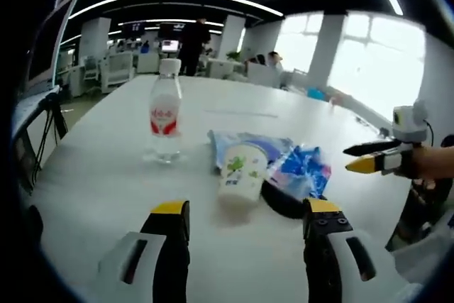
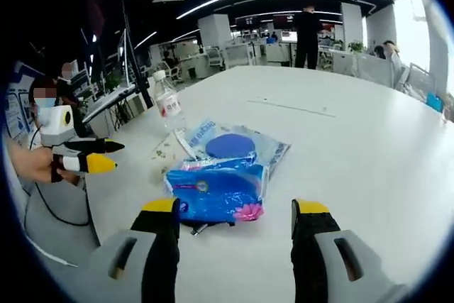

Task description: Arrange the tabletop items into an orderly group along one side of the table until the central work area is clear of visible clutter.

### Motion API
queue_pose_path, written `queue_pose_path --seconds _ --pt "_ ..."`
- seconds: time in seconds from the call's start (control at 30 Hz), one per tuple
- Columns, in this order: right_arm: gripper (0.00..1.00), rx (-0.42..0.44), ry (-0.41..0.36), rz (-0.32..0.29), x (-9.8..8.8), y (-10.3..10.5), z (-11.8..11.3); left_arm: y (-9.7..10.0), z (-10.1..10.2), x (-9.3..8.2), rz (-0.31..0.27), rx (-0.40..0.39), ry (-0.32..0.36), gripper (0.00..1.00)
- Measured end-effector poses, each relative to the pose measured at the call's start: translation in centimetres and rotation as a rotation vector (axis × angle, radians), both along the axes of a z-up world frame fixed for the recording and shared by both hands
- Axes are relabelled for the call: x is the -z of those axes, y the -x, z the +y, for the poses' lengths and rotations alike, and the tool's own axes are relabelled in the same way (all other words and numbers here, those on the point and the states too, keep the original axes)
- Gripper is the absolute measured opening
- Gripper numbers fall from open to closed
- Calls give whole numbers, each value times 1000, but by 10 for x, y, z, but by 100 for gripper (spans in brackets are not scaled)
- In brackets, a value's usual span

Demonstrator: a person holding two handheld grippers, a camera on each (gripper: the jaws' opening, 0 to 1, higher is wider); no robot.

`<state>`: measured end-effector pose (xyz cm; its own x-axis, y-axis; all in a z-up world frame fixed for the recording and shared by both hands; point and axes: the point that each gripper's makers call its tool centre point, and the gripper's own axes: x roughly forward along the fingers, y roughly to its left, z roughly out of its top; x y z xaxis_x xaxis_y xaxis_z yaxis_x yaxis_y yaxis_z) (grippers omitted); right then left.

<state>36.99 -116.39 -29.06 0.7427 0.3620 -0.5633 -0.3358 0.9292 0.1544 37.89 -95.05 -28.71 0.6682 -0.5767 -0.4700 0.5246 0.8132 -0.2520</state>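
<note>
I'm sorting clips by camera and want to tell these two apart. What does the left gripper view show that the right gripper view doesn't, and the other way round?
Left gripper view: a paper cup lying on its side in front of the packets, with the right tongs entering at the right.

Right gripper view: a round blue disc inside the clear bag, with the left tongs entering at the left.

Both: the white table, the water bottle standing upright, the blue packet, and each view's own tongs open over the table.

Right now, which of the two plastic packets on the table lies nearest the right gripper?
The bright blue packet, just ahead of the open right gripper. The paler packet with the dark blue disc lies beyond it, toward the bottle.
</note>
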Motion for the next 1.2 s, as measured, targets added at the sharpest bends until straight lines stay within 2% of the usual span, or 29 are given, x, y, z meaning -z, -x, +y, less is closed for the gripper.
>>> queue_pose_path --seconds 0.23,0.53,0.63,0.7,0.8,1.1,1.2 --pt "60 5 0 10 5 -8 -5 15 -27 8 48 62 10 57" --pt "58 -2 -1 40 21 -20 -10 19 -66 23 109 120 31 54" --pt "57 -3 -1 49 26 -24 -11 17 -77 27 114 143 14 53" --pt "57 -5 6 50 28 -25 -12 14 -81 29 144 128 38 52" --pt "55 -9 -1 55 31 -27 -12 11 -88 35 164 126 35 51" --pt "50 -20 -15 63 39 -32 -10 7 -98 38 179 126 34 43" --pt "50 -31 -16 67 42 -32 -8 7 -99 38 193 109 57 40"
